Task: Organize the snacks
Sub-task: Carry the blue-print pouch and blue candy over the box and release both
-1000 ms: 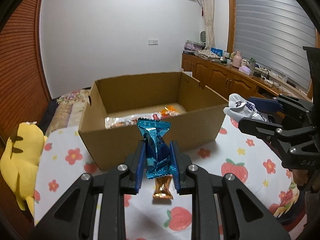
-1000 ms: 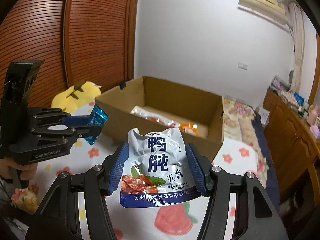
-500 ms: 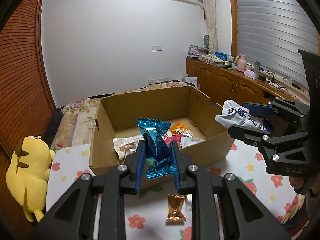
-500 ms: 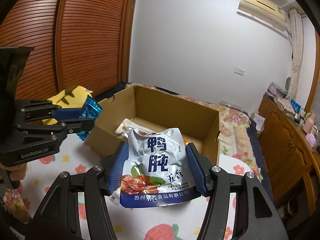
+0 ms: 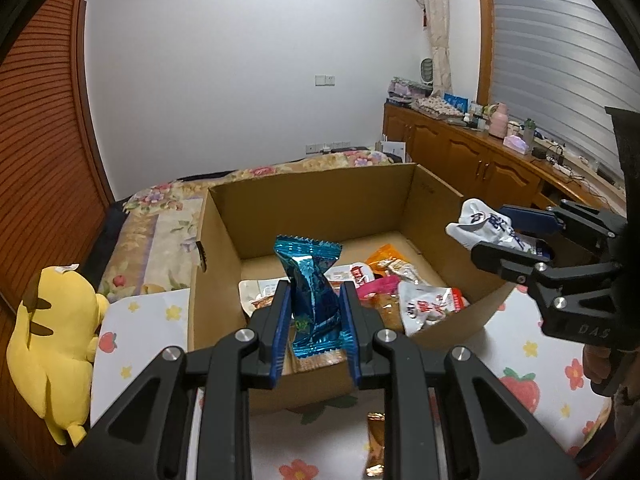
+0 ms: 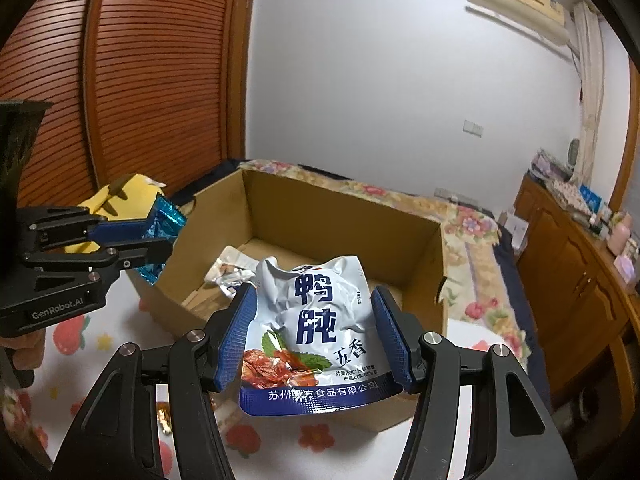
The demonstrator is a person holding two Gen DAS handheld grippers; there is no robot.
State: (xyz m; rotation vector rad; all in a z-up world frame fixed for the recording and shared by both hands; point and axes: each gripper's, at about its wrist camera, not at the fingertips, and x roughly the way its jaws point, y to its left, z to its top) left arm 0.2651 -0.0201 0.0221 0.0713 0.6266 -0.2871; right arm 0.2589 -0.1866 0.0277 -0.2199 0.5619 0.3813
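The left gripper [image 5: 315, 320] pinches a shiny blue foil snack wrapper [image 5: 310, 292] upright between its blue pads, held above the near wall of an open brown cardboard box [image 5: 312, 196]. The right gripper [image 6: 316, 340] clamps a white and blue plastic snack pouch [image 6: 316, 332] by its side edges, over the box's near right corner. Inside the box lie several loose packets: an orange one [image 5: 386, 260], a white and red one [image 5: 428, 306] and a pale flat one [image 5: 256, 294]. The box sits on a white cloth printed with strawberries and flowers [image 5: 136, 344], and a small gold foil candy [image 5: 376, 448] rests on the cloth in front of the box, partly hidden by the left gripper's frame. A yellow plush toy [image 5: 52, 344] lies at the cloth's left edge beside a slatted wooden door [image 6: 160, 72]. A wooden sideboard cluttered with bottles and boxes [image 5: 480, 156] runs along the window wall. The pouch carries large blue characters "鸭肫", smaller "五香", and a white line ending "食品有限公司" along its blue base. The left gripper's body reads "GenRobot.AI"; the right one shows "DAS".
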